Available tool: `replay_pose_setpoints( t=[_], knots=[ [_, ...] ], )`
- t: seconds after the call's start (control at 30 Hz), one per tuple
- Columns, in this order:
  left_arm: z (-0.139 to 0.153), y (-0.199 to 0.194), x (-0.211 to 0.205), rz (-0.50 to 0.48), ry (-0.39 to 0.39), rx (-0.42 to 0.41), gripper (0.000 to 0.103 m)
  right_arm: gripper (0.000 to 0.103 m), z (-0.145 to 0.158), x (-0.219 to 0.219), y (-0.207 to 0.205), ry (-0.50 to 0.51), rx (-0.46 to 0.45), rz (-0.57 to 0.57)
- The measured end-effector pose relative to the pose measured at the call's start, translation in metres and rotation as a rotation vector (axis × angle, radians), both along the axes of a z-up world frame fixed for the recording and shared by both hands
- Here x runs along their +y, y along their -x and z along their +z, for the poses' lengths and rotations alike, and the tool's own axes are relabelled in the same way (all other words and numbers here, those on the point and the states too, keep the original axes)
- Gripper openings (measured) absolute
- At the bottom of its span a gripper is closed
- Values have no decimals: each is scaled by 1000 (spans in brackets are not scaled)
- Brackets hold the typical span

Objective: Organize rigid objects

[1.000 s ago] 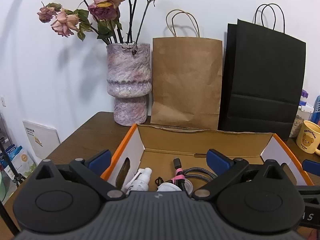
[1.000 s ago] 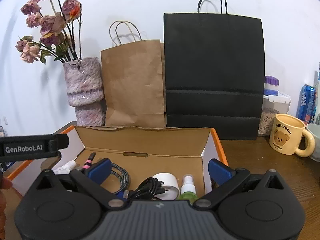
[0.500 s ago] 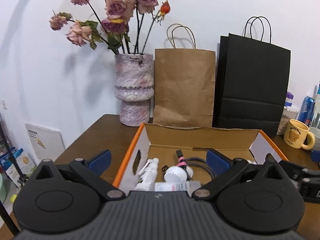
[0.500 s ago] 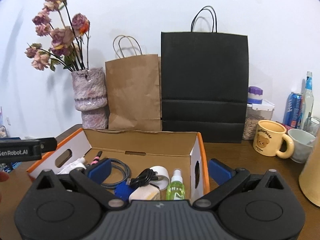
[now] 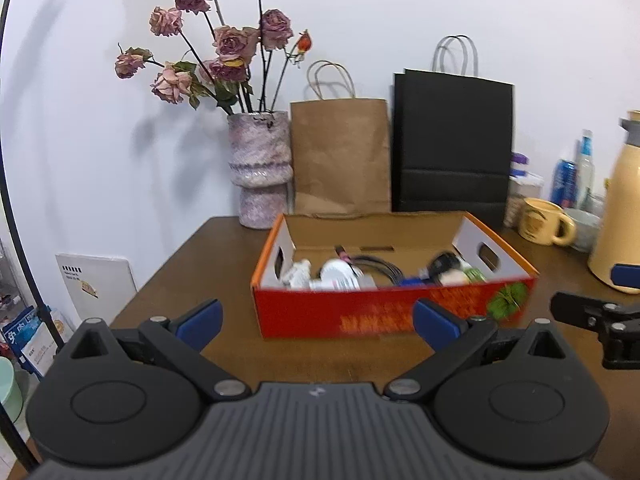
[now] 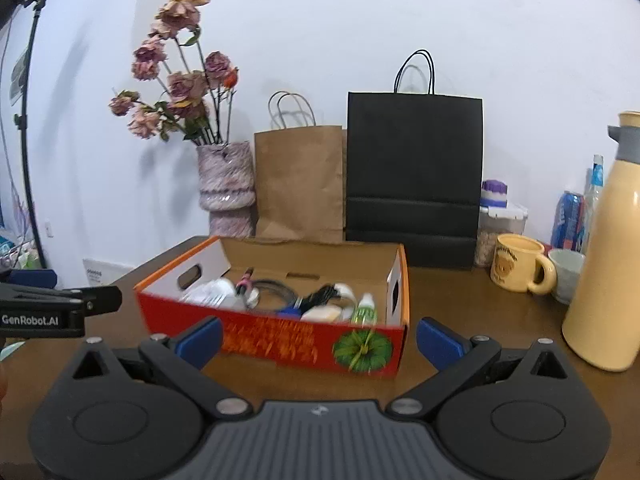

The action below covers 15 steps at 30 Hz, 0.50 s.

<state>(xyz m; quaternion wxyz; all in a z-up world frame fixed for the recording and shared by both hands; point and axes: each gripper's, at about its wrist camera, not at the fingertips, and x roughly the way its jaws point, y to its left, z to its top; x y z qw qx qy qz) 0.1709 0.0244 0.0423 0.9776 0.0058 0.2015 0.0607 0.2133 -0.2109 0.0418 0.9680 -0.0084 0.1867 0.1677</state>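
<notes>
Bench (image 5: 224, 352) carries red-orange cardboard box (image 5: 392, 308), long axis left-right, straight ahead of both grippers, apart. Inside: cables, green spray bottle (image 6: 365, 308). Left gripper (image 5: 318, 322) spread wide, empty; right gripper (image 6: 318, 338) likewise, slightly nearer bottle end.

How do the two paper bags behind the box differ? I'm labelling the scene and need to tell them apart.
The black bag is taller and wider than the brown bag. The black bag has thin dark handles; the brown bag has pale looped ones. The brown bag stands next to the vase, and the black bag is on its other side, nearer the yellow mug. Both stand upright against the wall behind the orange box.
</notes>
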Motion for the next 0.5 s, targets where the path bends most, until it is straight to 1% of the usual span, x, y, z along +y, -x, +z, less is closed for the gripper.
replay_pose_setpoints(
  t=[0.13,0.27,0.5],
  knots=[
    [-9,29,-2,-16,19,24,103,103,-7,-5,29,0,17,7],
    [-20,49,-3,-28,33,59,103,103,-14,-8,49,3,45,3],
    [-32,68,-2,-41,47,102,103,103,-26,-12,70,-1,90,-5]
  ],
)
